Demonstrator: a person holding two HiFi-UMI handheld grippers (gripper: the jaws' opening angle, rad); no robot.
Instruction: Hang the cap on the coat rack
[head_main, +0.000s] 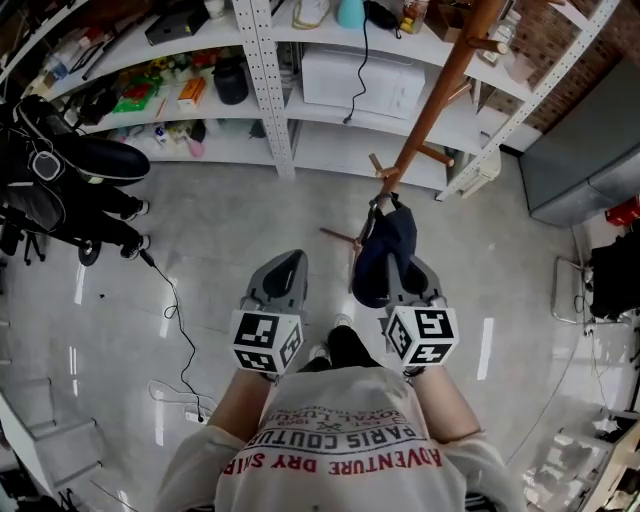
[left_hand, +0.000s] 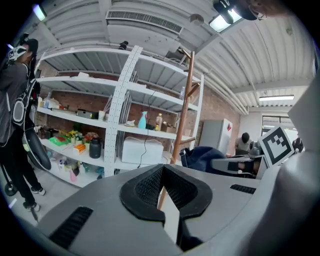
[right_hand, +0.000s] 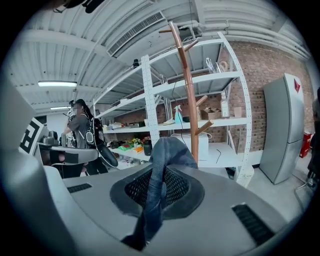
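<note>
Right tongs (right_hand: 154, 192) are clamped hard, the pads pressed together on a fold of the dark navy fabric cap (right_hand: 167, 150). The cloth runs up out of the grip and bulges over the tips in the middle of the right gripper view. In the head view the cap hangs at centre-right, draped over the nose of those tongs, above the glossy grey floor (head_main: 200, 220).

Left tongs (left_hand: 161, 172) sit at lower centre-left of the head view, beside the right pair and apart from the cap. Their black ribbed pads meet at the tips with only a thin wedge of light behind them, and nothing is between them. From the left gripper view the cap shows at right of centre, off to the side of these tongs.

The tall brown wooden coat rack (right_hand: 187, 90) stands just right of the cap in the right gripper view, its pole climbing to the upper middle with short pegs angling off it. In the head view the pole slants to the upper right and its foot lies just past the cap. The cap touches no peg.

White metal shelving (head_main: 270, 80) fills the top of the head view. A person in black (head_main: 60, 170) stands at upper left.
</note>
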